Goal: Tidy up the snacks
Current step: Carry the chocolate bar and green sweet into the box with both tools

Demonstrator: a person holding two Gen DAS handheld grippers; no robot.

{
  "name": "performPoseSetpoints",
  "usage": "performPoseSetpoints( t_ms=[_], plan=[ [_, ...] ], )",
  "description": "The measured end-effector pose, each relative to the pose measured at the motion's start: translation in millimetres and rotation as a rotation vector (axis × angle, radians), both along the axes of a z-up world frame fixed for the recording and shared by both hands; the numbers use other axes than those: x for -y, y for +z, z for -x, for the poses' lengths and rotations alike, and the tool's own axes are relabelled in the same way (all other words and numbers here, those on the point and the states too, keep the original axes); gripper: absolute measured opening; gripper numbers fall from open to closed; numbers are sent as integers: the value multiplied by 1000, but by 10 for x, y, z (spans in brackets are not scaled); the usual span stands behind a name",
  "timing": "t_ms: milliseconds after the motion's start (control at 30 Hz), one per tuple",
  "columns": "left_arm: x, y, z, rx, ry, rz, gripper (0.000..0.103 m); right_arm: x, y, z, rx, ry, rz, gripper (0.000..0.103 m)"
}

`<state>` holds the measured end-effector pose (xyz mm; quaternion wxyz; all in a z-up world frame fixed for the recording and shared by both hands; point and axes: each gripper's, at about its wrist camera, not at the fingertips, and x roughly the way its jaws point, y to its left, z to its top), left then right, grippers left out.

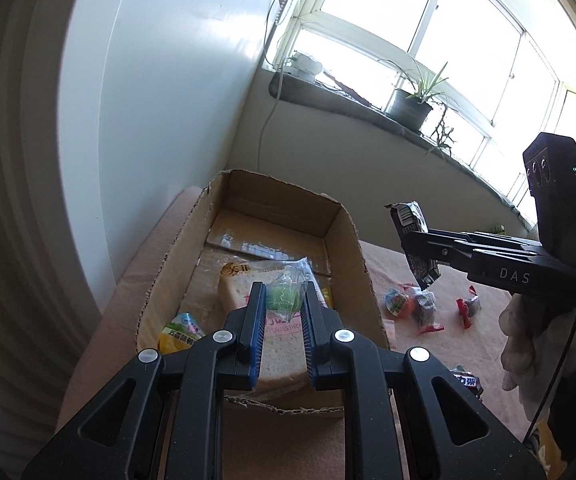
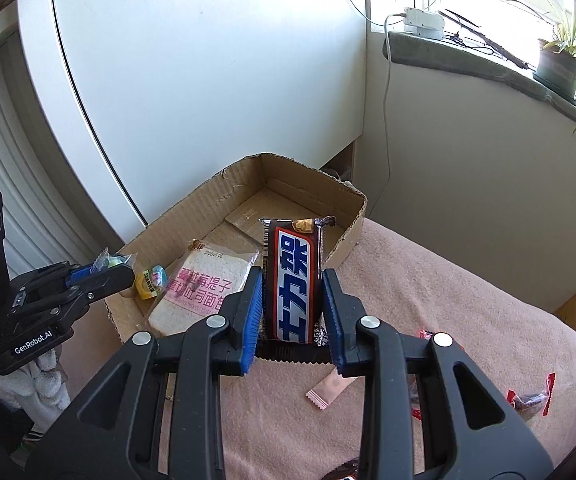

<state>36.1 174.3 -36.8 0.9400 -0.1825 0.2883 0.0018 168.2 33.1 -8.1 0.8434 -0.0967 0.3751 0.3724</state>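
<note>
A cardboard box [image 1: 351, 240] [image 2: 351, 232] stands on the pink cloth. Inside lie a wrapped slice of bread [image 1: 280, 344] [image 2: 200, 284] and a small yellow snack pack [image 1: 180, 334] [image 2: 150, 280]. My left gripper [image 1: 284, 300] [image 2: 118, 266] is shut on a clear-wrapped green candy [image 1: 286, 292] [image 2: 114, 260] above the box's near end. My right gripper [image 2: 292, 280] [image 1: 417, 240] is shut on a brown chocolate bar [image 2: 293, 280] [image 1: 411, 236], held upright above the cloth just right of the box.
Loose wrapped candies lie on the pink cloth [image 2: 427, 280]: colourful ones [image 1: 407, 300], red ones [image 1: 467, 306] [image 2: 531, 398], a pink sachet [image 2: 329, 390] and another chocolate bar [image 1: 465, 382]. A white wall panel stands behind the box. A windowsill with a potted plant [image 1: 411, 108] is beyond.
</note>
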Motion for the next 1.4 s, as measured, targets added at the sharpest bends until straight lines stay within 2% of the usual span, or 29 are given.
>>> performPoseSetpoints(
  t_ms=[400,767,800,833,867,900,933,967,1000,1133,1233,1400],
  plan=[
    [-46,-48,-97,-19,11,-18,16,-400,-165,-213,-34,30,19,30],
    [-53,-64,-141,-29,11,-16,16,-564,-272,-265,-56,48,14,30],
    [-46,-61,-142,-29,10,-20,16,-564,-267,-265,-53,47,13,30],
    [-40,-60,-143,-30,11,-24,21,-565,-254,-262,-52,46,10,30],
    [-34,-57,-144,-31,13,-26,25,-571,-247,-271,-50,43,9,33],
    [-29,-52,-143,-30,14,-27,34,-566,-237,-274,-46,39,8,37],
    [-24,-50,-139,-31,18,-31,43,-553,-222,-270,-40,35,4,51],
    [-16,-46,-135,-31,23,-35,49,-538,-204,-264,-31,30,-2,62],
    [-10,-41,-130,-31,29,-39,59,-521,-188,-256,-25,28,-7,64],
    [2,-22,-124,-29,35,-43,61,-456,-138,-233,-22,21,-10,66],
    [27,-6,-106,-28,32,-44,61,-401,-104,-205,-9,17,-10,77],
    [89,44,-64,-20,25,-49,61,-276,-25,-154,4,-2,-16,85]
  ],
)
